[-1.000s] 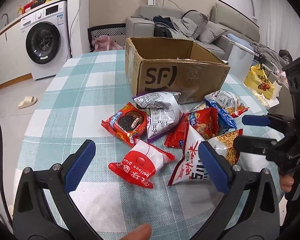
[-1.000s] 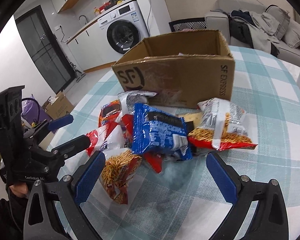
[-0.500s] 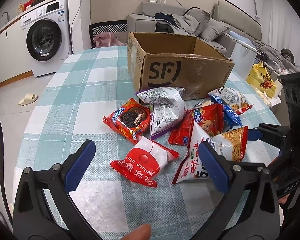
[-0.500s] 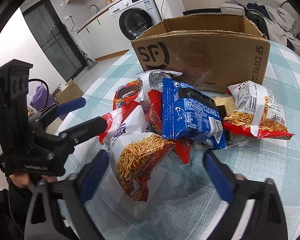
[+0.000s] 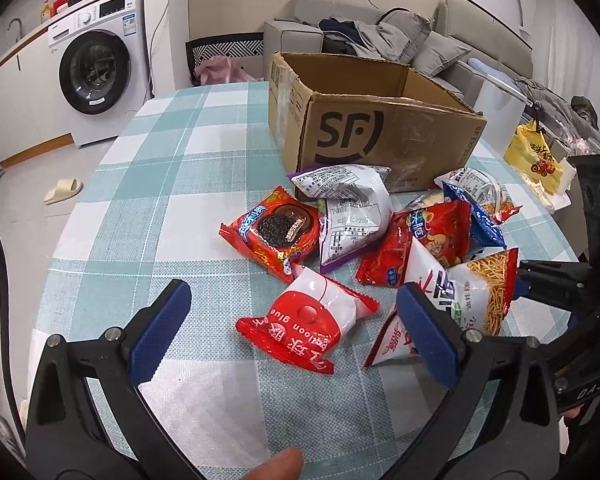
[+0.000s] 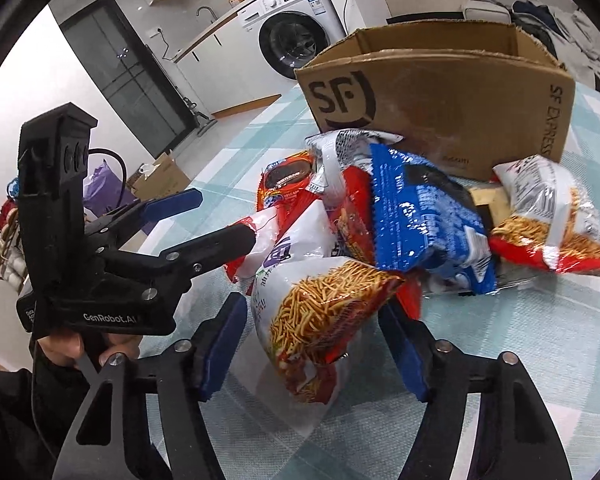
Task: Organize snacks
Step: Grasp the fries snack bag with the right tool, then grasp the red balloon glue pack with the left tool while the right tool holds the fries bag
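Note:
Several snack bags lie in a heap on the checked table [image 5: 172, 184] before an open cardboard SF box [image 5: 380, 136]. My left gripper [image 5: 296, 328] is open over a red and white bag [image 5: 308, 320]; an Oreo bag [image 5: 276, 232] lies beyond it. My right gripper [image 6: 316, 344] is partly closed around the end of a white noodle-stick bag [image 6: 320, 308], its blue pads close to both sides; contact is unclear. The same bag [image 5: 468, 296] shows in the left wrist view. A blue bag [image 6: 424, 216] lies behind it.
A second noodle-stick bag [image 6: 556, 224] lies at the right by the box [image 6: 452, 96]. A washing machine [image 5: 100, 68] stands beyond the table's far left, a sofa [image 5: 380, 36] behind the box. A yellow bag [image 5: 534, 156] hangs at the right.
My right gripper moved forward onto the noodle-stick bag and its fingers narrowed around it. My left gripper stayed open and moved slightly closer to the snack heap.

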`<act>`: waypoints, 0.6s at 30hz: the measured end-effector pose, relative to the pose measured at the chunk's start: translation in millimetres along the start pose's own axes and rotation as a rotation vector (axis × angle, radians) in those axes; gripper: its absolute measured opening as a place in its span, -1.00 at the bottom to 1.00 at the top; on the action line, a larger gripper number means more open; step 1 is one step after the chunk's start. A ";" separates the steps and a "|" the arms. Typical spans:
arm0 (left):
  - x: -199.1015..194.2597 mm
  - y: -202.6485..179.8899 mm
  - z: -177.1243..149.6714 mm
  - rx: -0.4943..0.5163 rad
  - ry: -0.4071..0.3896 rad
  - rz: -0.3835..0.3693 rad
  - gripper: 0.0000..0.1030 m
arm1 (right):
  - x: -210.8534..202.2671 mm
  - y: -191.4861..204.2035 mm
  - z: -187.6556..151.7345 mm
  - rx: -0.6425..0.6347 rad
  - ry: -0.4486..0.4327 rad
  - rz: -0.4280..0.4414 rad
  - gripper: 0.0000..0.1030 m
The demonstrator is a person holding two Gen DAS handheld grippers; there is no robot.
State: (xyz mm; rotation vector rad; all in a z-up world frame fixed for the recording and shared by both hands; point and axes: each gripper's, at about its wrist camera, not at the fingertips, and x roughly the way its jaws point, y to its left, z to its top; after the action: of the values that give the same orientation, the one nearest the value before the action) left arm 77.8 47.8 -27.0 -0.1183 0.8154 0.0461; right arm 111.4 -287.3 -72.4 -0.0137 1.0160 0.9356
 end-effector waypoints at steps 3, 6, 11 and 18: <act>0.6 -0.5 -0.2 0.005 0.002 0.000 0.98 | 2.5 -0.5 -1.4 0.011 -0.006 0.021 0.19; 0.6 -0.7 -0.3 0.004 0.002 -0.002 0.98 | 1.6 1.1 -1.7 0.003 -0.018 0.018 0.01; 0.4 3.0 1.3 -0.004 -0.003 0.004 0.98 | -7.4 6.7 -2.1 -0.040 -0.052 -0.001 -0.13; -2.7 12.6 3.5 -0.020 -0.007 0.010 0.98 | -27.4 12.6 1.1 -0.069 -0.119 -0.021 -0.16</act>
State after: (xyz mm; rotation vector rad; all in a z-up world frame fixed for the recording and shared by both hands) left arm 77.4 60.8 -23.7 -0.1330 0.8086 0.0641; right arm 98.6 -297.0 -46.9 -0.0259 0.8723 0.9408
